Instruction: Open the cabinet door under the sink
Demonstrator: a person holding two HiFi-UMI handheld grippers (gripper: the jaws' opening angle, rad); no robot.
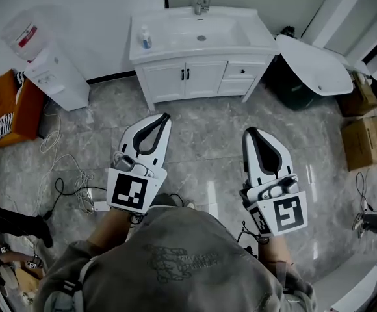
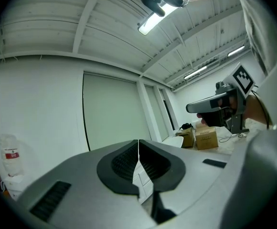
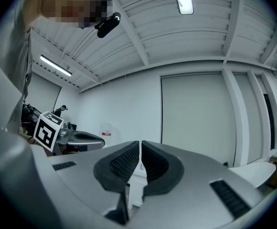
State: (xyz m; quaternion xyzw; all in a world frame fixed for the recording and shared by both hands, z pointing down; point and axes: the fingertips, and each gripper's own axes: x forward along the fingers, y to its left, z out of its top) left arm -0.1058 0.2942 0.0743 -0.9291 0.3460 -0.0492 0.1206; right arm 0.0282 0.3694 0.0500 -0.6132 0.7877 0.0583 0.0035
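Note:
The white vanity cabinet (image 1: 205, 77) stands against the far wall, with a sink (image 1: 198, 31) and a faucet (image 1: 202, 2) on top. Its two doors (image 1: 184, 80) are closed, and their dark handles meet at the middle. My left gripper (image 1: 167, 116) (image 2: 138, 141) is held level over the floor, well short of the doors, jaws shut and empty. My right gripper (image 1: 247, 130) (image 3: 140, 142) is beside it, a little farther from the cabinet, also shut with nothing in it. A bit of the white cabinet front (image 2: 143, 178) shows below the left jaws.
A soap bottle (image 1: 146, 39) stands on the sink top. A water dispenser (image 1: 49, 70) is at the left wall, with cables (image 1: 65, 174) on the tiled floor. A white oval tub (image 1: 315, 64), a dark bin (image 1: 292, 86) and cardboard boxes (image 1: 367, 142) lie to the right.

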